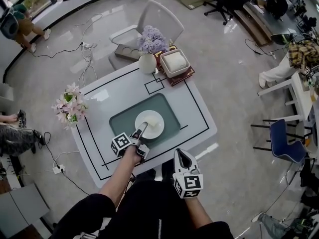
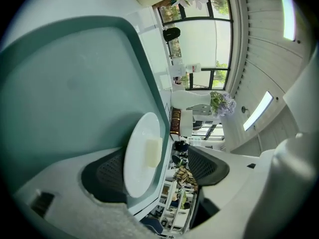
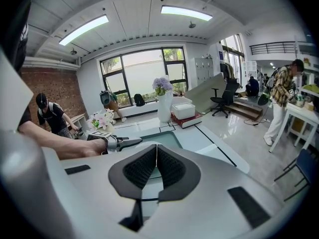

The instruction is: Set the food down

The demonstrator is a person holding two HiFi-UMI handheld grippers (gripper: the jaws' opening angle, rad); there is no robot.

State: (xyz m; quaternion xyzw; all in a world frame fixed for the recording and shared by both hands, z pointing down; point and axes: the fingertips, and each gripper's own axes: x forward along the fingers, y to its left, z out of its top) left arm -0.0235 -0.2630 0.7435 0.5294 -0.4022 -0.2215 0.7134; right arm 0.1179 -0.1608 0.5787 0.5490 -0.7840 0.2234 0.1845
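Since the plate (image 1: 154, 119) and food (image 2: 152, 152) rest on the mat (image 1: 122, 121), your left tool (image 1: 142, 131), jaws wide around the near rim, can back straight toward you.

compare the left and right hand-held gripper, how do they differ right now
The left hand-held gripper has its jaws apart, with the white plate's edge between them; the right hand-held gripper has its jaws shut on nothing. The left one reaches over the table; the right one is held back, off the table's near edge. Both have white bodies and dark jaw pads.
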